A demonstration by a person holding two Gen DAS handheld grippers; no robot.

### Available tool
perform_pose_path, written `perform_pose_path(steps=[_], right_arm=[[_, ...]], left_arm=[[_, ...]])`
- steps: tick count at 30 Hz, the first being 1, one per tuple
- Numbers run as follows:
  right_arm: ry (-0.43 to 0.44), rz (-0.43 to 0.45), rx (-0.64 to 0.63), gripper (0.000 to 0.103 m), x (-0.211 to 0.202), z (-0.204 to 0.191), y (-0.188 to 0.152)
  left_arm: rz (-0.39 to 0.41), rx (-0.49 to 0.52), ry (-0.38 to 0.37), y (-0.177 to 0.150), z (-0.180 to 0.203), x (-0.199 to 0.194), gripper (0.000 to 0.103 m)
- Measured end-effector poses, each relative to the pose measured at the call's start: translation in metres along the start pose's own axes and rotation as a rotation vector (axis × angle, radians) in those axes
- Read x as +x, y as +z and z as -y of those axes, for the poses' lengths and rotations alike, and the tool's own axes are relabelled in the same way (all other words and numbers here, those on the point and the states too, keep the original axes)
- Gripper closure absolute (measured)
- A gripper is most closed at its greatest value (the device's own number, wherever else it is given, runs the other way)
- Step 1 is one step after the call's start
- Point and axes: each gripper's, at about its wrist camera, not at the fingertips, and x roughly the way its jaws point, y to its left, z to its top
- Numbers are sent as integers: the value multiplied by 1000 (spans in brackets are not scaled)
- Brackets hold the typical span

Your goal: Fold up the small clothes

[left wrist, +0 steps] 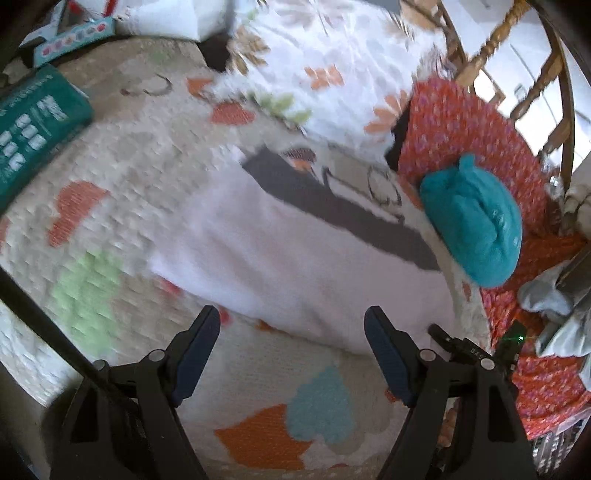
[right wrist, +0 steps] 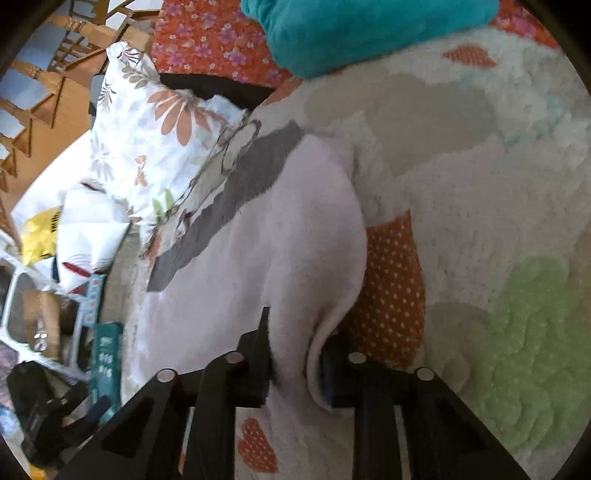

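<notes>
A pale pink garment [left wrist: 295, 258] with a grey band [left wrist: 332, 206] lies on a patterned quilt [left wrist: 122, 177]. My left gripper [left wrist: 291, 328] is open and empty, just short of the garment's near edge. In the right wrist view my right gripper [right wrist: 295, 354] is shut on a raised fold of the same pink garment [right wrist: 280, 240], the cloth bunched between the jaws. A folded teal cloth [left wrist: 476, 221] lies to the right of the garment and shows at the top of the right wrist view [right wrist: 362, 29].
A floral pillow [left wrist: 332, 55] lies beyond the garment. An orange flowered cloth [left wrist: 472, 122] covers the right side, with a wooden chair [left wrist: 517, 44] behind it. A teal packet [left wrist: 33, 122] sits at the far left. Boxes and clutter [right wrist: 55, 295] lie beside the quilt.
</notes>
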Motion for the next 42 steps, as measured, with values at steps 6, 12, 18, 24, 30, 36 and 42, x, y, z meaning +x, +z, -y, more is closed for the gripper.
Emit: perform_pose_path(steps=[6, 12, 18, 24, 30, 36, 42], right_arm=[[-111, 64, -283, 84, -2, -121, 4], [-86, -45, -555, 85, 71, -256, -39], [-126, -162, -753, 85, 150, -315, -106], [-24, -180, -775, 48, 168, -337, -123], [246, -249, -659, 45, 124, -319, -96], [80, -111, -589, 45, 77, -261, -51], [52, -119, -646, 45, 89, -278, -32]], left_arm=[[95, -29, 47, 17, -61, -40, 24], [129, -103, 87, 20, -123, -62, 24], [123, -187, 130, 15, -178, -71, 24], [112, -235, 140, 11, -206, -69, 24], [117, -231, 134, 16, -201, -64, 24], [95, -106, 128, 34, -164, -41, 24], [46, -40, 40, 51, -124, -7, 24]])
